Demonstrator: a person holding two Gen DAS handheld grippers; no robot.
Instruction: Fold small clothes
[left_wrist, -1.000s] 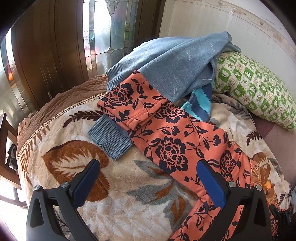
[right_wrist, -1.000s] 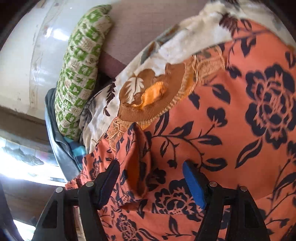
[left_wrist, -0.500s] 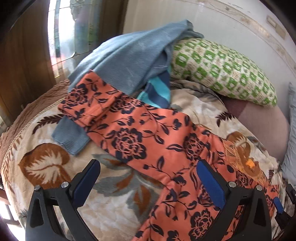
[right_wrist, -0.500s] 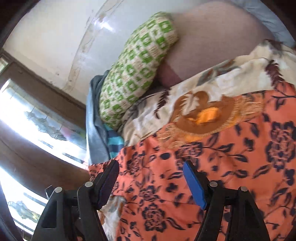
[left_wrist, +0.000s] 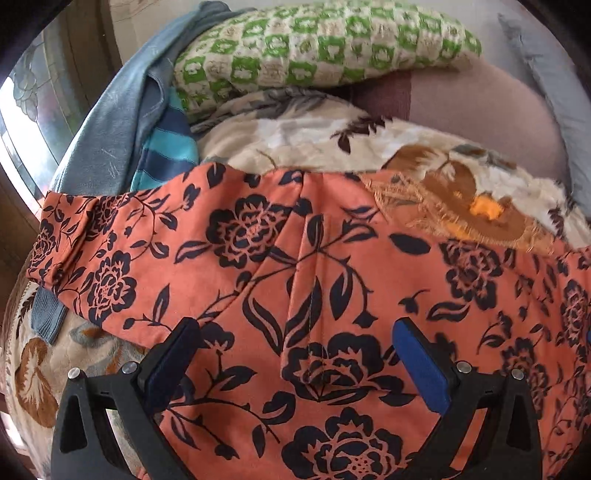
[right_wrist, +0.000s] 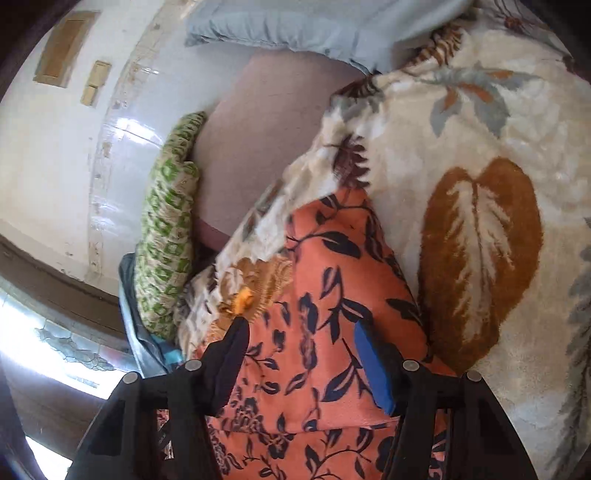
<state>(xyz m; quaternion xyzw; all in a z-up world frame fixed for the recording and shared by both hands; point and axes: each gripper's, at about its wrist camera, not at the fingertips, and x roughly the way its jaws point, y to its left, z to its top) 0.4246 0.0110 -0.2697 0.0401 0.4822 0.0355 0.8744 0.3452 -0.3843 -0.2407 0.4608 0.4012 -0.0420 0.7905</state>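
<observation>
Orange floral garment (left_wrist: 314, 266) between spread left fingers (left_wrist: 419, 360)

The orange floral garment (left_wrist: 314, 266) runs off the picture at five o'clock, so its far end stays unseen. It covers most of the grey sweater (left_wrist: 110, 122), whose cuff (left_wrist: 48, 317) peeks out at nine o'clock. The striped cloth (left_wrist: 166, 147) is half buried beneath the sweater. The green pillow (right_wrist: 166, 229) hides whatever lies behind it.

Leaf-patterned blanket (left_wrist: 314, 144) spread across bed; green-checked pillow (left_wrist: 321, 48) beyond blanket's far edge, against white wall (right_wrist: 48, 147); stained-glass window (left_wrist: 33, 99) left of pillow.
</observation>
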